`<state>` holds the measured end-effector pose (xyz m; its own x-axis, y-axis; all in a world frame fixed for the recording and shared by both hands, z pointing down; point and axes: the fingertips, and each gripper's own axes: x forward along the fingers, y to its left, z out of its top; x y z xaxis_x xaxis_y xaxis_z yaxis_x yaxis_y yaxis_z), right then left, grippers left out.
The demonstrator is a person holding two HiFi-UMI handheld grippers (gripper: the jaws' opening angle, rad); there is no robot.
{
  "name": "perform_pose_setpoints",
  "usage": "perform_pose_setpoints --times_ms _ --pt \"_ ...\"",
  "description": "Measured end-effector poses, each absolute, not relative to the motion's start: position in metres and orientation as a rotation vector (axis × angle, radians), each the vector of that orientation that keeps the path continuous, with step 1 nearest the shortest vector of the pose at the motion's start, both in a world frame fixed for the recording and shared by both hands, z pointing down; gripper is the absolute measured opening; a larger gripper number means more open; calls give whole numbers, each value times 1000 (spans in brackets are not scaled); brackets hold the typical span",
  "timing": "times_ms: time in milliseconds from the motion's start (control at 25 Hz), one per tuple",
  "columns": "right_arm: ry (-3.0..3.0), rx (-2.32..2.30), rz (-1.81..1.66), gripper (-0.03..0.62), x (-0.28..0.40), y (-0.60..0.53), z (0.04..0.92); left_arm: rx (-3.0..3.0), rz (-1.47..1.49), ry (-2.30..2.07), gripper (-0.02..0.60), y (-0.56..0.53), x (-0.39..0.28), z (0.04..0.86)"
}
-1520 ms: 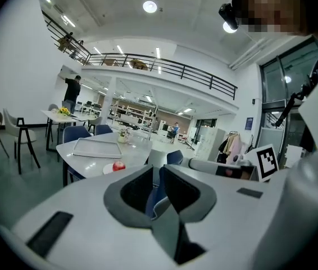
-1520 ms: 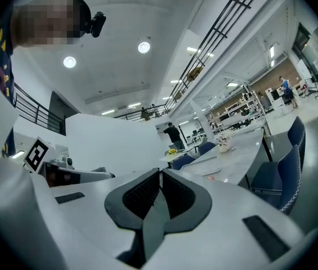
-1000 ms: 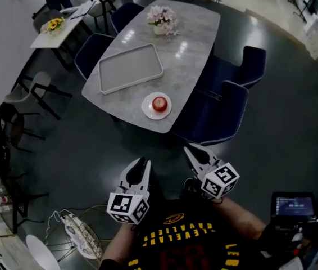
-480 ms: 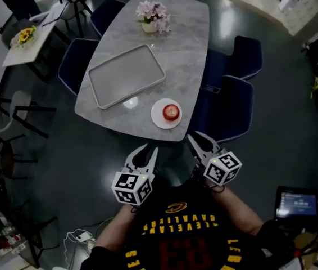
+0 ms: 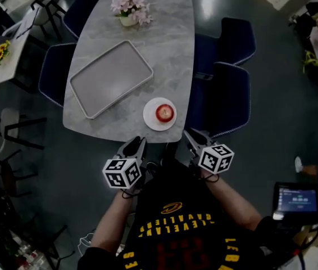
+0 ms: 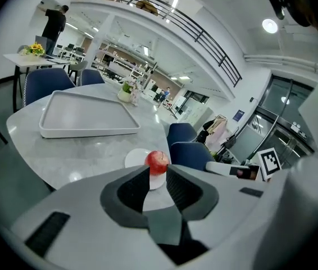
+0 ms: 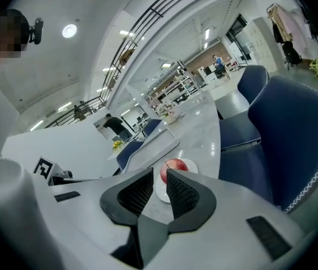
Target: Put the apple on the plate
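The apple (image 5: pixel 164 113) sits on the white plate (image 5: pixel 149 119) near the close edge of the grey table (image 5: pixel 170 44), with an empty tray (image 5: pixel 111 77) beside it. The left gripper (image 5: pixel 137 144) and the right gripper (image 5: pixel 196 136) hover just short of that edge, apart from the plate. Each has its jaws parted a little and grips nothing. The apple shows beyond each gap, seemingly well clear of the tips.

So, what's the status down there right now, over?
Left gripper and right gripper open, empty, just short of the table. Apple already on the plate. Nothing in the way; tray sits apart.
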<state>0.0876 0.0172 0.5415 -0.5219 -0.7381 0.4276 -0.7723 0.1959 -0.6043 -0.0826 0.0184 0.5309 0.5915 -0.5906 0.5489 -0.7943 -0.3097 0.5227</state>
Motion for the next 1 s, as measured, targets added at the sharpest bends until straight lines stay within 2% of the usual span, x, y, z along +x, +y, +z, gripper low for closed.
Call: perform_pose_setpoints --times_ms 360,480,1000 --pt "-2267 1407 1389 74 94 -25 624 1815 484 -1105 82 -30 -79 605" --pt "-2232 1359 1416 75 94 -35 643 1759 549 -1109 120 -42 -77 632" --pt "-2126 1232 1518 75 88 -45 688 1601 537 -1087 120 -56 -78 682"
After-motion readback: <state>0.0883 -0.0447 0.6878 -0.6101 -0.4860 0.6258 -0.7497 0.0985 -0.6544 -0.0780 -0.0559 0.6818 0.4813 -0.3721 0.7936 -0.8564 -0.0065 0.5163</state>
